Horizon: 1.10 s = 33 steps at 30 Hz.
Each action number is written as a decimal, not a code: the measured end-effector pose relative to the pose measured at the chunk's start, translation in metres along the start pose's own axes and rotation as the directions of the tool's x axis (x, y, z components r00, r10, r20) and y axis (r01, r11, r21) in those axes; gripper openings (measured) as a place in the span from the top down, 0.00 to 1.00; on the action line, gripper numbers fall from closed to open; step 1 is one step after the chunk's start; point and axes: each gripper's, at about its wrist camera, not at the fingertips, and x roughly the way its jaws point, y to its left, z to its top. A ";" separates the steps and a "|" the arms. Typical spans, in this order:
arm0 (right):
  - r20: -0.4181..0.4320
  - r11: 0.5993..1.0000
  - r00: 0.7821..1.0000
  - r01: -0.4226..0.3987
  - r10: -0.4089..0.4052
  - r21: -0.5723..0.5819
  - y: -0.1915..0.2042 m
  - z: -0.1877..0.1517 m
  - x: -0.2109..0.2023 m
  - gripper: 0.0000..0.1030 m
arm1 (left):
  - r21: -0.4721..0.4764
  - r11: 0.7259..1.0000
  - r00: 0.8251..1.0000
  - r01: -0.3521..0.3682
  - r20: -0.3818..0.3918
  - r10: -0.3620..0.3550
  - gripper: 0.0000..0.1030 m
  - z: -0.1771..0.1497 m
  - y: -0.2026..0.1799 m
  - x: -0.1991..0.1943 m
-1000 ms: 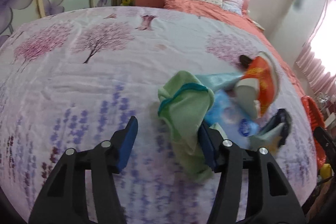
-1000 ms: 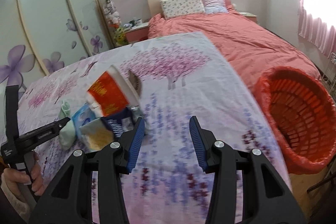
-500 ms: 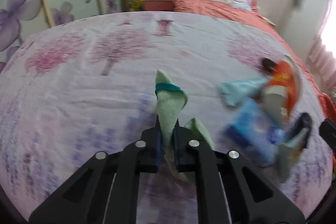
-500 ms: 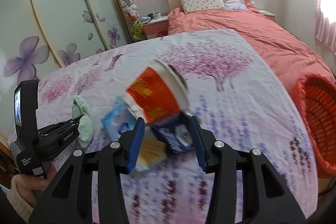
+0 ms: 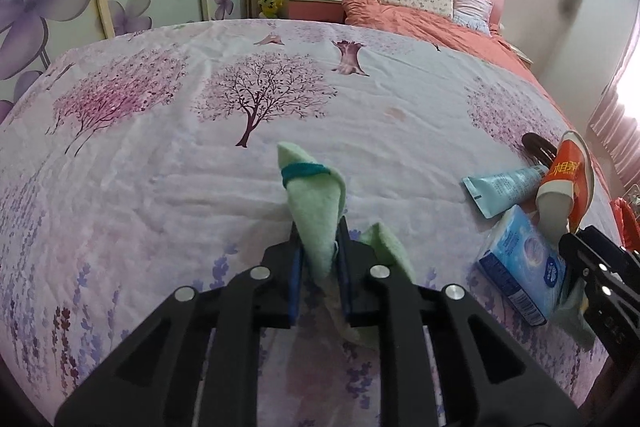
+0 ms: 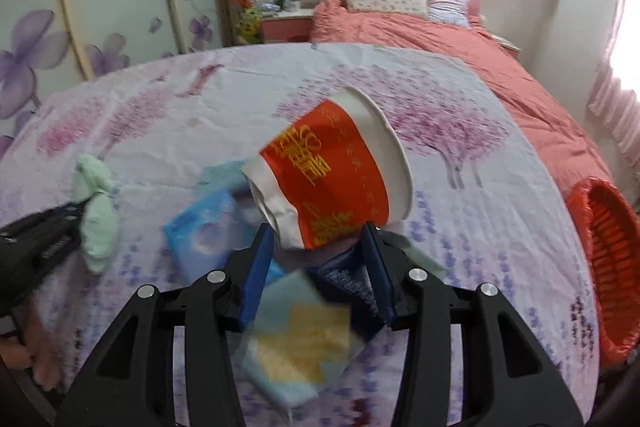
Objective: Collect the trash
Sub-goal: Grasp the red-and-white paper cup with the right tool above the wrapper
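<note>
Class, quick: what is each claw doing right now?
Left claw: clamped on the green cloth, jaws easing open.
Right claw: open around the red cup's base, not pressing it.

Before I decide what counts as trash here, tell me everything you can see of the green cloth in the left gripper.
The green cloth is pale mint, soft and fleecy-looking, with a darker teal band around its upper end. It stands folded and upright between the blue pads of the left gripper, whose fingers are opening slightly yet still press on it. A crumpled lobe hangs down to the right toward the flowered sheet. It lies apart from the blue pack.
</note>
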 end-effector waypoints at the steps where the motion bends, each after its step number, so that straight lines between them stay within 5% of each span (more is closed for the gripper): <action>1: 0.000 1.000 1.000 0.020 -0.020 0.005 -0.003 0.000 0.000 0.56 | -0.001 1.000 1.000 0.001 0.000 -0.001 0.83 0.000 0.000 0.000; 12: 0.007 0.989 0.996 0.091 -0.093 0.118 -0.062 -0.006 -0.006 0.56 | -0.001 1.000 1.000 0.001 0.000 -0.001 0.83 -0.001 0.001 0.000; 20: 0.060 0.979 0.998 -0.043 0.032 0.198 -0.074 -0.003 -0.016 0.55 | -0.001 1.000 1.000 0.001 0.000 -0.001 0.83 -0.001 0.000 0.000; 23: 0.066 0.975 0.997 -0.063 0.049 0.214 -0.070 0.003 -0.013 0.37 | -0.001 1.000 1.000 0.001 0.000 -0.001 0.83 -0.001 0.001 0.000; 33: -0.013 0.954 1.000 -0.021 0.026 0.300 -0.064 0.023 0.027 0.27 | 0.004 1.000 1.000 0.002 0.000 -0.002 0.83 -0.001 0.001 0.000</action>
